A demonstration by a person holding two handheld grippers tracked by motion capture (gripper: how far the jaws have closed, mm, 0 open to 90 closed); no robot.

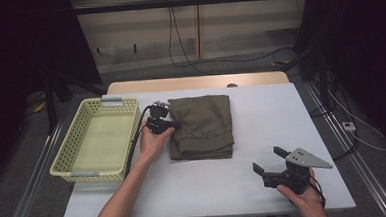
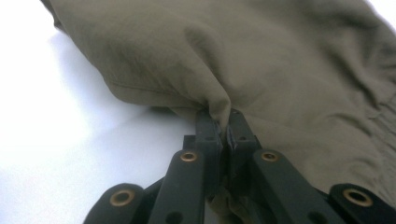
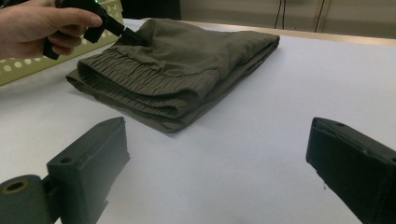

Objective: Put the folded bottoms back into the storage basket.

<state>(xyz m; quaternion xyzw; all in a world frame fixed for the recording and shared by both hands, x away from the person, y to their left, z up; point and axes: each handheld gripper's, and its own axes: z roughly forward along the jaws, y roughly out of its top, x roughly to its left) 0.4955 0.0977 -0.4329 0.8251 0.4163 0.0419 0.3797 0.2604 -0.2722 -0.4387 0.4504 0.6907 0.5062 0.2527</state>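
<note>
Right claw (image 1: pixel 269 160) wide open, empty; left claw (image 2: pixel 223 125) pinching trousers (image 2: pixel 261 60).

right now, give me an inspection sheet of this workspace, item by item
surface: white table top, bare around the work.
job's things: folded olive garment at mid table; pale yellow basket at its left, nothing inside.
clutter: nothing seen.
grippers: left gripper shut on a fold at the garment's left edge; right gripper open, apart from the garment, nothing between the jaws.
cables: left gripper's black cable runs along the basket's side; loose cables on the floor behind the table and at its right.
surroundings: wooden wall panels behind, dark at both sides.
</note>
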